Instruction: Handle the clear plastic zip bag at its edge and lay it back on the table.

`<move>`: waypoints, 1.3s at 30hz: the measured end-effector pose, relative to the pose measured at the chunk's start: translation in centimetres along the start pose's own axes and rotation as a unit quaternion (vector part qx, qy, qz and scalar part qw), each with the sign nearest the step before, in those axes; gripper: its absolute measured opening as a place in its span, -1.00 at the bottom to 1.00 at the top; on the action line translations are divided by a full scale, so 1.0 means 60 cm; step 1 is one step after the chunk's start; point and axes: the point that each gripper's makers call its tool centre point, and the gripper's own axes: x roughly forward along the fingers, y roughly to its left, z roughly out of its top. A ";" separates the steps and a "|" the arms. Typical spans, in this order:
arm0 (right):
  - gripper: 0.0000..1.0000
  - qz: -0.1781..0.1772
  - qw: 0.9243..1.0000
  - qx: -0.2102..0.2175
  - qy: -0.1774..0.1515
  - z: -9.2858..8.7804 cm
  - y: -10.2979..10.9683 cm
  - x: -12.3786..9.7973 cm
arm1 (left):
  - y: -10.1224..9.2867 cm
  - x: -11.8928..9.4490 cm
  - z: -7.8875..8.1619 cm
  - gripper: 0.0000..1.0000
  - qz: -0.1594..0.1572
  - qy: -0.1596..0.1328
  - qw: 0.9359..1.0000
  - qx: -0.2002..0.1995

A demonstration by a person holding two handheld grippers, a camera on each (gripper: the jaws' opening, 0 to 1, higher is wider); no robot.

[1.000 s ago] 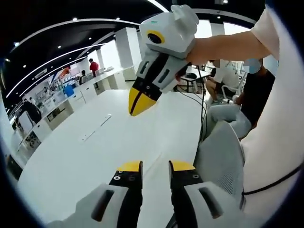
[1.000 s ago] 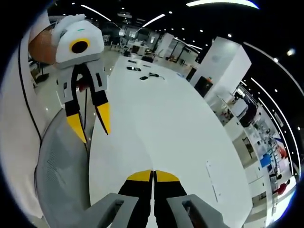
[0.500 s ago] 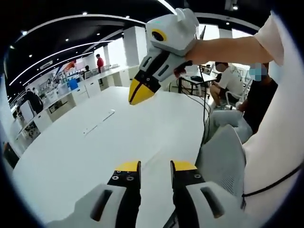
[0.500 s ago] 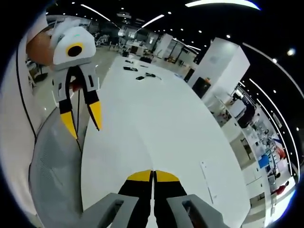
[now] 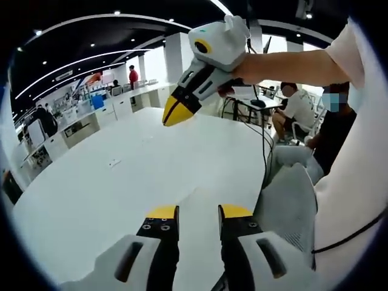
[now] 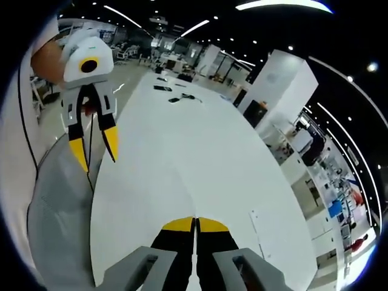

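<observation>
A thin, flat, almost clear sheet that looks like the zip bag (image 5: 113, 162) lies on the white table (image 5: 91, 200), well ahead of my left gripper (image 5: 199, 212). That gripper's yellow-tipped jaws stand apart with nothing between them. My right gripper (image 5: 173, 112) hangs above the table, held by a hand, its tips pressed together and empty. In the right gripper view the bag (image 6: 257, 233) lies to the right of my shut right gripper (image 6: 195, 225). The left gripper (image 6: 94, 151) hovers open over the table's (image 6: 182, 157) left edge.
A grey mesh chair back (image 5: 291, 206) stands at the table's edge beside the person; it also shows as the chair (image 6: 54, 212). Dark small items (image 6: 165, 88) lie at the table's far end. Seated people (image 5: 297, 109) and counters (image 5: 91, 115) are beyond.
Both cameras have shifted a little. The right gripper now sits higher and more tilted in the left gripper view. The left gripper has drifted left in the right gripper view. The bag stays flat.
</observation>
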 end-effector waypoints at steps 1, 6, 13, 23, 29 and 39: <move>-1.00 -0.001 1.000 -0.001 0.000 -0.001 -0.005 0.003 | 0.004 0.000 -0.001 -0.53 0.001 -0.001 1.000 -0.004; -1.00 -0.003 1.000 -0.007 -0.003 0.001 -0.023 0.015 | 0.014 0.000 0.000 -0.51 0.006 -0.004 1.000 -0.021; -1.00 -0.011 1.000 -0.021 -0.009 0.000 -0.053 0.031 | 0.029 0.000 -0.001 -0.47 0.012 -0.015 0.999 -0.049; -1.00 -0.025 0.999 -0.032 -0.019 -0.001 -0.086 0.043 | 0.039 0.004 -0.004 -0.34 0.018 -0.022 0.996 -0.080; -1.00 -0.035 0.998 -0.044 -0.022 -0.003 -0.105 0.055 | 0.043 0.004 -0.008 -0.26 0.020 -0.022 0.996 -0.090; -1.00 -0.049 0.995 -0.074 -0.036 -0.002 -0.142 0.074 | 0.051 0.006 -0.012 -0.22 0.024 -0.023 0.994 -0.101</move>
